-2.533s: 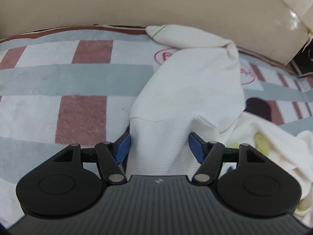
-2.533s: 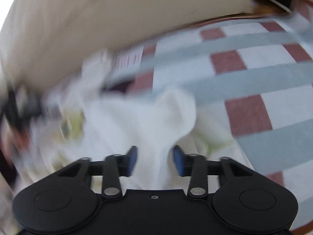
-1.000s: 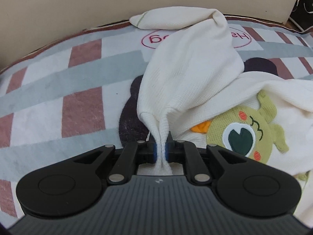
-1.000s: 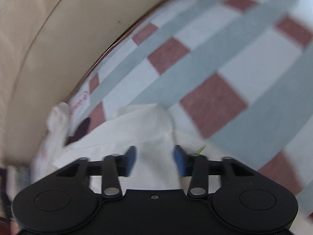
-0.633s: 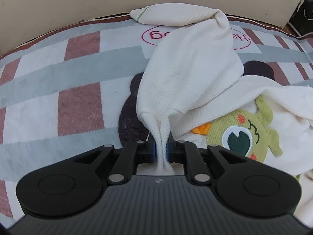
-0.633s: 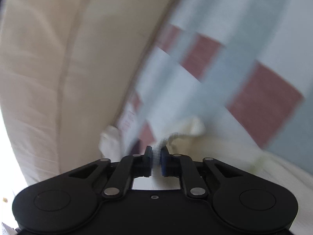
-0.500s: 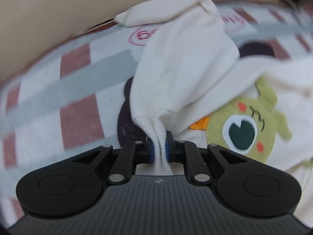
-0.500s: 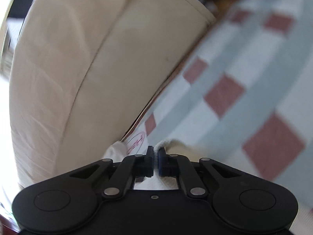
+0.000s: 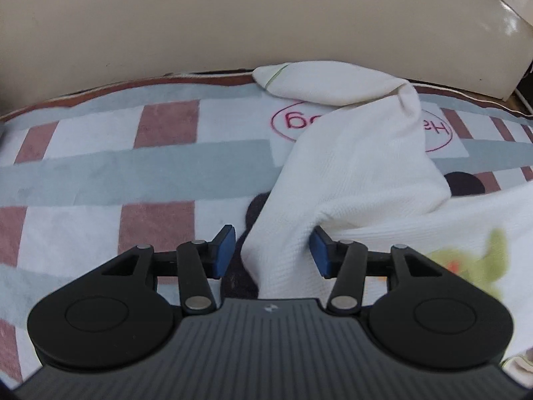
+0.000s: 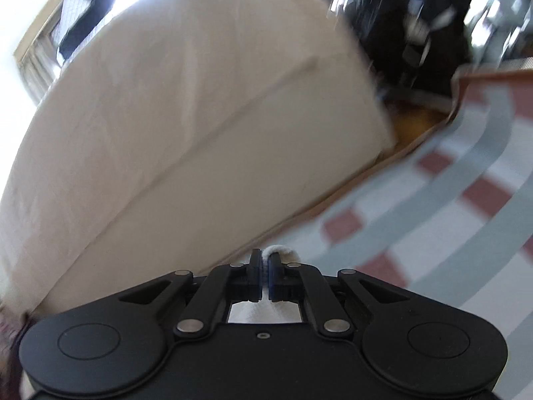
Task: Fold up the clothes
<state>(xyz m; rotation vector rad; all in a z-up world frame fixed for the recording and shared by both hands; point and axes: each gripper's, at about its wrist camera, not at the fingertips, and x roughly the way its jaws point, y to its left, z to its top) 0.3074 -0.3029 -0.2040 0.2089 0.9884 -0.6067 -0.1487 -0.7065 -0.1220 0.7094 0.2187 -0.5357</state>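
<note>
Cloth is the whole matter here: a cream-white waffle-knit garment with a green cartoon print (image 9: 366, 173) lies spread across a plaid blanket of grey, white and brick-red squares (image 9: 133, 173), against a beige padded headboard (image 9: 233, 16). The left tool (image 9: 273, 250) has its blue pads spreading apart, and a sleeve-like fold of the garment sits between them; the right pad may brush the cloth, but nothing is pinched. The right tool (image 10: 266, 266) is closed tight on a small white tuft of the same knit, pointing past the headboard's edge toward a blurred dark clutter; how much fabric hangs below it cannot be seen. The risk, as I judge it, is that with one side freed and the other gripped by only a thin pinch, the garment swings or twists, so the fold lands crooked. The tuft could also slip out of the closed pads, dropping the edge in a heap over the print.
</note>
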